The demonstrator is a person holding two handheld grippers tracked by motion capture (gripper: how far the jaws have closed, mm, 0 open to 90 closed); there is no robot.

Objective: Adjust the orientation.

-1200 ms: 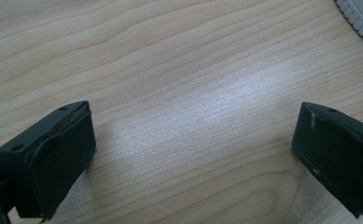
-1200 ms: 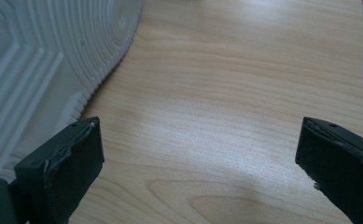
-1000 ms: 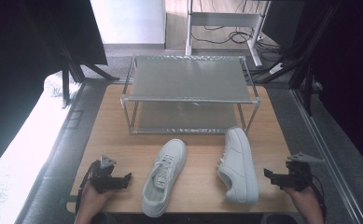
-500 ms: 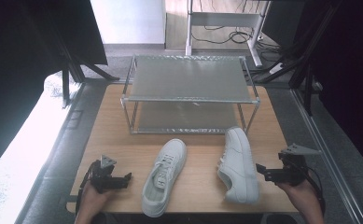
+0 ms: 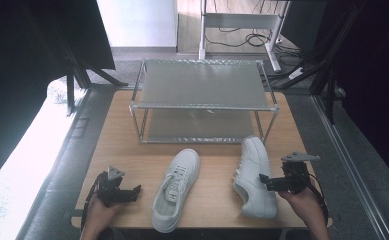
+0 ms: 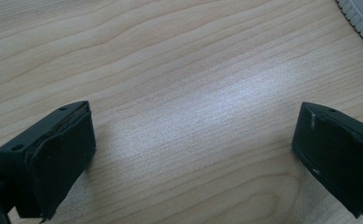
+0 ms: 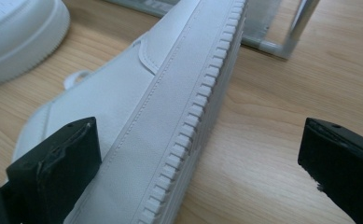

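Observation:
Two white sneakers lie on the wooden table (image 5: 212,170) in front of a metal two-shelf rack (image 5: 202,100). The left sneaker (image 5: 174,190) stands upright, toe toward the rack. The right sneaker (image 5: 254,175) lies tipped on its side. My right gripper (image 5: 268,181) is open at that shoe's heel end; in the right gripper view the right sneaker (image 7: 170,121) with its ribbed sole edge runs between the jaws of the right gripper (image 7: 198,163). My left gripper (image 5: 132,192) rests open on the table left of the left sneaker; the left gripper (image 6: 193,154) has only bare wood between its jaws.
The rack fills the far half of the table, its leg (image 7: 300,28) close beyond the tipped shoe. The left sneaker's toe (image 7: 16,37) shows at the right gripper view's upper left. Dark frames and cables stand beyond the table's edges.
My right gripper has moved left and forward from the table's right edge up to the tipped sneaker's heel. The left gripper and both shoes have stayed put.

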